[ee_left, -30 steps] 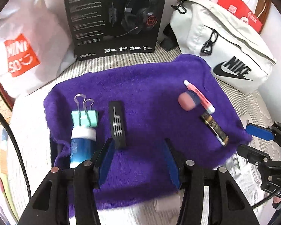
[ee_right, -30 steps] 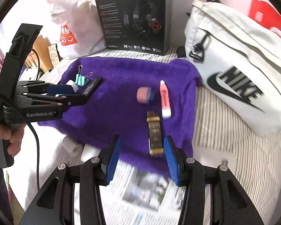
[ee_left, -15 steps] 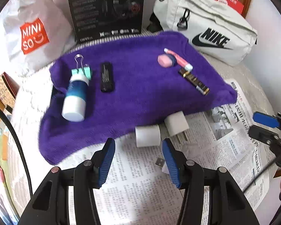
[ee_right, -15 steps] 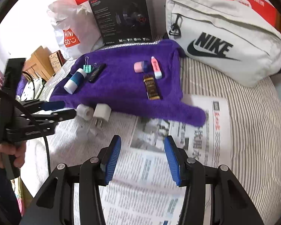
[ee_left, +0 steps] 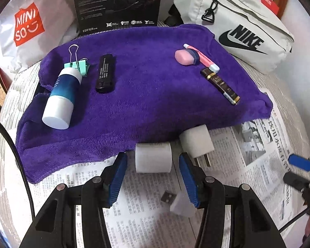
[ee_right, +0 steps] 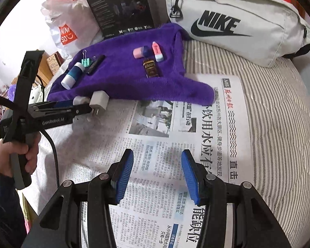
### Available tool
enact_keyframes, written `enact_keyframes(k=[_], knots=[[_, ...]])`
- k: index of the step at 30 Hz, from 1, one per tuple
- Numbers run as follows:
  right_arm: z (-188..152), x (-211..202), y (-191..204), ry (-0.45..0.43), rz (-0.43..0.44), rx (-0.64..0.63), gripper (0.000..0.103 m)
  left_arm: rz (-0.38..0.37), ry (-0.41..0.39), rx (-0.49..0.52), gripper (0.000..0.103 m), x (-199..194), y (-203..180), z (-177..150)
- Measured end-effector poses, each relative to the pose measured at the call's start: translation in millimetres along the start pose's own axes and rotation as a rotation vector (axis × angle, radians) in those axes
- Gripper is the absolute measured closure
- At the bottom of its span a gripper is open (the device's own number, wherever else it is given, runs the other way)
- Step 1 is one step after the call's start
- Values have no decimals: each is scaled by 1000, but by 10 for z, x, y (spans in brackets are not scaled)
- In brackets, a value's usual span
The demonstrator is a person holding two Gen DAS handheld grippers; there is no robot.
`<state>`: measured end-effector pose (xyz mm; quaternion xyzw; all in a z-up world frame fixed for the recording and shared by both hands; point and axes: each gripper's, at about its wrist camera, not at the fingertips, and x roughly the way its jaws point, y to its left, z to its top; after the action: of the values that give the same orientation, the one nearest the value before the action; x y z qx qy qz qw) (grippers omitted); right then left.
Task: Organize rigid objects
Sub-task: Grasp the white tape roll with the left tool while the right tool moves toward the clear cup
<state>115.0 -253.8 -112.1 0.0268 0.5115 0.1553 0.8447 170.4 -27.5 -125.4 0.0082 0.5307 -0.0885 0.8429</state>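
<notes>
A purple towel (ee_left: 146, 95) carries a blue-white bottle (ee_left: 61, 101), a green binder clip (ee_left: 77, 64), a black stick (ee_left: 105, 73), a pink eraser (ee_left: 185, 56), a pink pen (ee_left: 202, 59) and a dark bar (ee_left: 220, 84). On the newspaper (ee_left: 258, 144) in front lie a white roll (ee_left: 153, 157), a white plug adapter (ee_left: 196, 142) and a small USB piece (ee_left: 176, 203). My left gripper (ee_left: 153, 177) is open, its fingers either side of the roll. My right gripper (ee_right: 157, 173) is open and empty over newspaper (ee_right: 196, 128). The left gripper also shows in the right wrist view (ee_right: 72, 106).
A black headset box (ee_left: 117, 2), a white Miniso bag (ee_left: 29, 24) and a white Nike bag (ee_left: 237, 29) stand behind the towel. Striped bedding (ee_right: 279, 103) lies to the right. The right gripper (ee_left: 299, 169) shows at the right edge of the left view.
Both grippers pulled back from the towel; the left then moved forward and down so that the white roll sits between its fingers. The right hangs farther back over the newspaper.
</notes>
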Motion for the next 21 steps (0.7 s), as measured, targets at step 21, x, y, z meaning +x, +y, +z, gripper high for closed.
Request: enact_keyframes(k=[21], knots=[[229, 380, 731, 2, 146, -134, 55, 32, -22, -49, 74, -291, 537, -178]])
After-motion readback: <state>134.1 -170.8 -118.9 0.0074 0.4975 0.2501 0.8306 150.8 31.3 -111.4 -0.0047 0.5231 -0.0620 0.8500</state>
